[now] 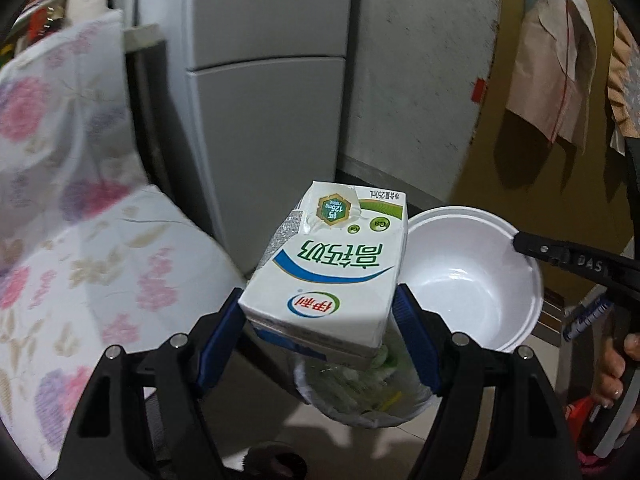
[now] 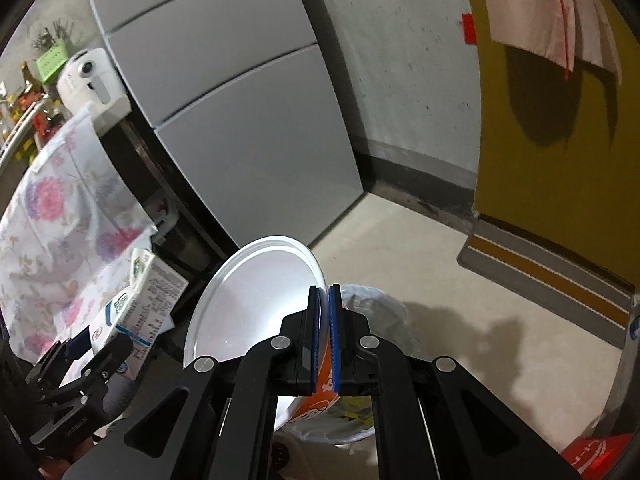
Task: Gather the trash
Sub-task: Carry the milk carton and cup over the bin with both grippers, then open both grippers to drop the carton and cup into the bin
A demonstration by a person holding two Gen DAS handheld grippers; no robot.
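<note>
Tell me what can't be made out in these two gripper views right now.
- Trash bin: left wrist view, mostly hidden behind the milk carton; its contents are blurred.
- Paper bowl: right wrist view, its printed outside is covered by the right gripper, shut on the rim.
- Person's hand: left wrist view, cut off at the right edge.
- Shelf items: right wrist view, too small and blurred.

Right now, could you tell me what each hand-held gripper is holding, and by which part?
Left hand-held gripper: milk carton, by its lower sides. Right hand-held gripper: white bowl, pinched at its rim.
</note>
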